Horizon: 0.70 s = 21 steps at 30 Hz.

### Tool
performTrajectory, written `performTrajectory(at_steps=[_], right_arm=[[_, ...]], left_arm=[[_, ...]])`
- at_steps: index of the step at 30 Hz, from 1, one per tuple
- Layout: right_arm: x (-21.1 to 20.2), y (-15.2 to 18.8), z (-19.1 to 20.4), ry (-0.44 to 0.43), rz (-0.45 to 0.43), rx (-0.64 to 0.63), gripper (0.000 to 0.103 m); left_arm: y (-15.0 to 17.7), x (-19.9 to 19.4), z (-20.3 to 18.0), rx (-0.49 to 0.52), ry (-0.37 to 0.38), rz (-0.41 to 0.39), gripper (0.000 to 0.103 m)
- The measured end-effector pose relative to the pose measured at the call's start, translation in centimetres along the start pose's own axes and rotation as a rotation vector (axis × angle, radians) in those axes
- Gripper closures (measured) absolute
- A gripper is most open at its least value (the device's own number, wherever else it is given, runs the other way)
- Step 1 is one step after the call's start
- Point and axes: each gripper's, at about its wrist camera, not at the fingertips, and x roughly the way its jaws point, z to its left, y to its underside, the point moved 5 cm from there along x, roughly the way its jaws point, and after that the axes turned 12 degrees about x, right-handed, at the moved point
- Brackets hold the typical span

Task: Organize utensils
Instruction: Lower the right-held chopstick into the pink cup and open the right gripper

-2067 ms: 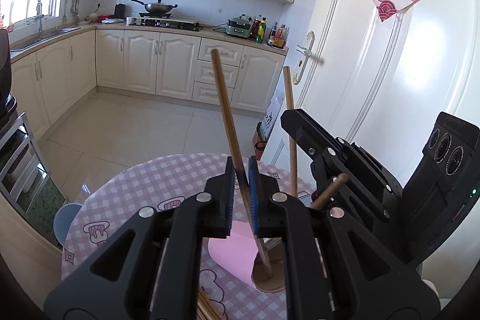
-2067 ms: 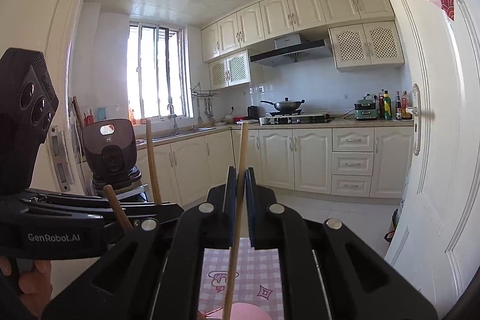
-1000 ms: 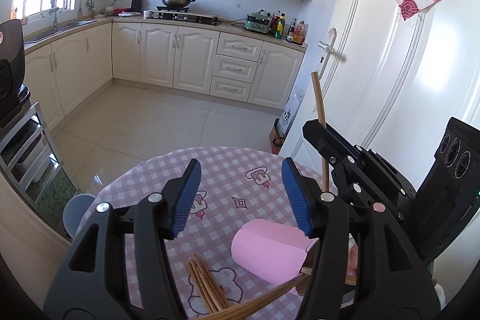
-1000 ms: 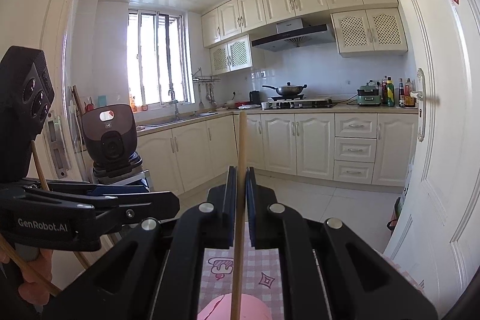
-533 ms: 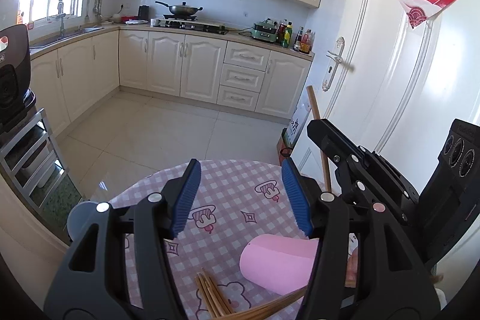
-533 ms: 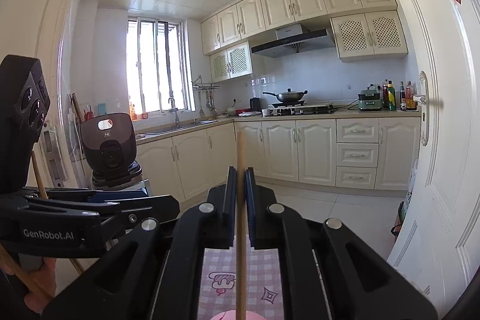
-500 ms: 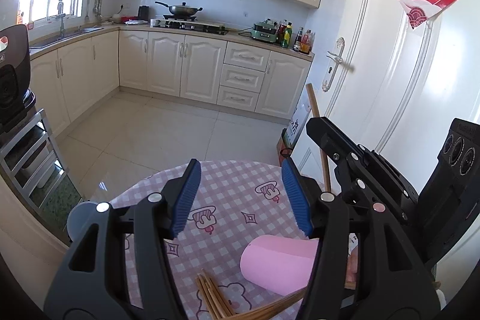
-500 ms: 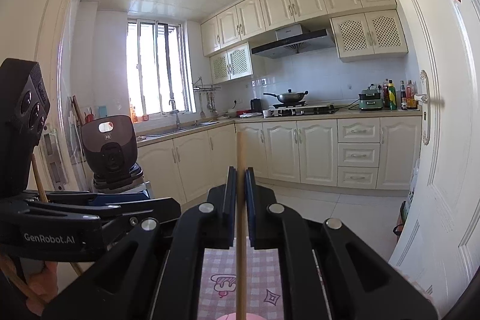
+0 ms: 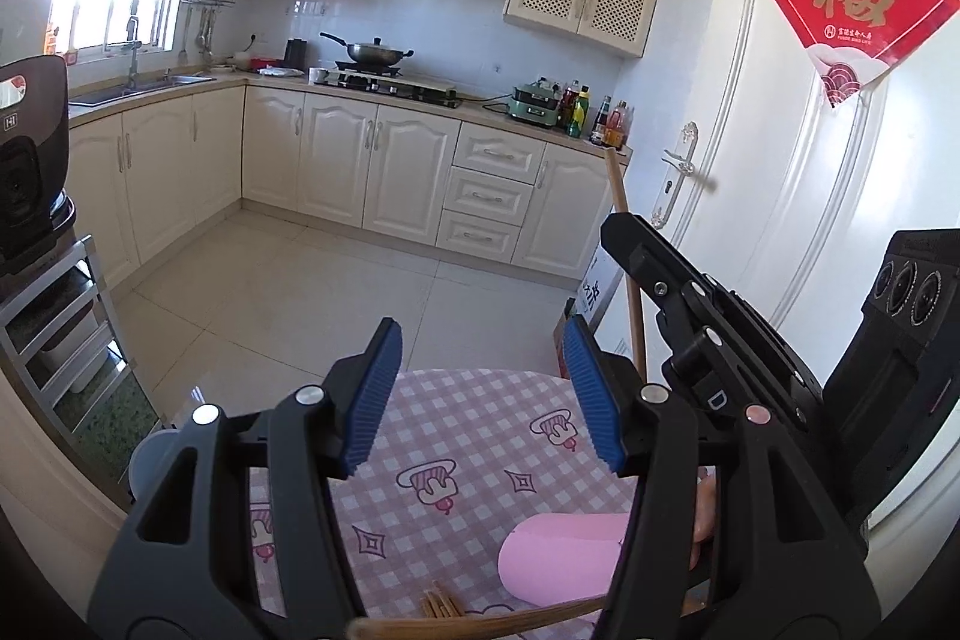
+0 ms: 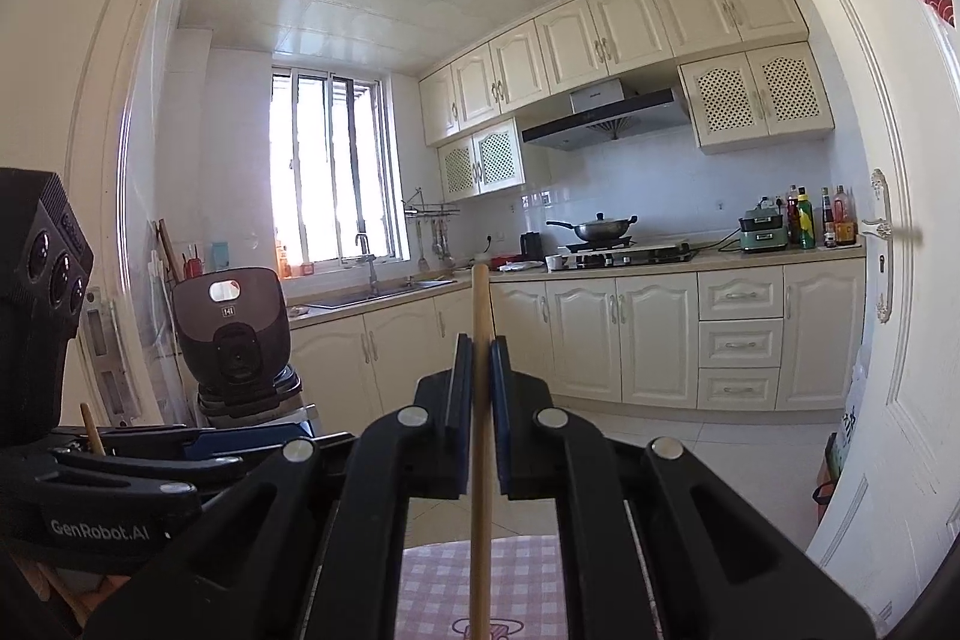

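My left gripper (image 9: 480,394) is open and empty above a round table with a pink checked cloth (image 9: 480,436). A pink cylindrical holder (image 9: 558,559) lies on its side on the cloth below the right jaw. Several wooden chopsticks (image 9: 441,607) lie beside it, and one chopstick (image 9: 480,622) slants across the bottom edge. My right gripper (image 10: 478,388) is shut on a single wooden chopstick (image 10: 480,460) that stands upright. That gripper (image 9: 708,334) and its chopstick (image 9: 627,268) show at the right of the left wrist view.
A white door (image 9: 780,196) with a handle stands close on the right. A black appliance (image 10: 231,334) sits on a shelf rack at the left. The left gripper's body (image 10: 90,484) fills the lower left of the right wrist view. Kitchen cabinets (image 9: 390,172) line the far wall.
My left gripper opened and let go of its chopstick, which now lies low by the holder. Both views have tilted upward since then. The right gripper still holds its chopstick.
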Motion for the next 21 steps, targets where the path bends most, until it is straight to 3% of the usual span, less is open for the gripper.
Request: performTrajectory(at_steps=[7,9,21], right_arm=[[1.8,0.3,0.3,-0.002,-0.015,-0.019,0.098],[2.8,0.4,0.2,-0.001,0.014,-0.035,0.098],[5.1,-1.2,0.3,0.014,0.136,-0.023,0.098]], left_arm=[[0.3,0.9,1.7,-0.040,-0.013,0.009,0.047],[0.4,1.2,2.2,-0.033,-0.038,0.011,0.047],[-1.1,1.4,2.7,-0.076,-0.016,-0.023,0.047]])
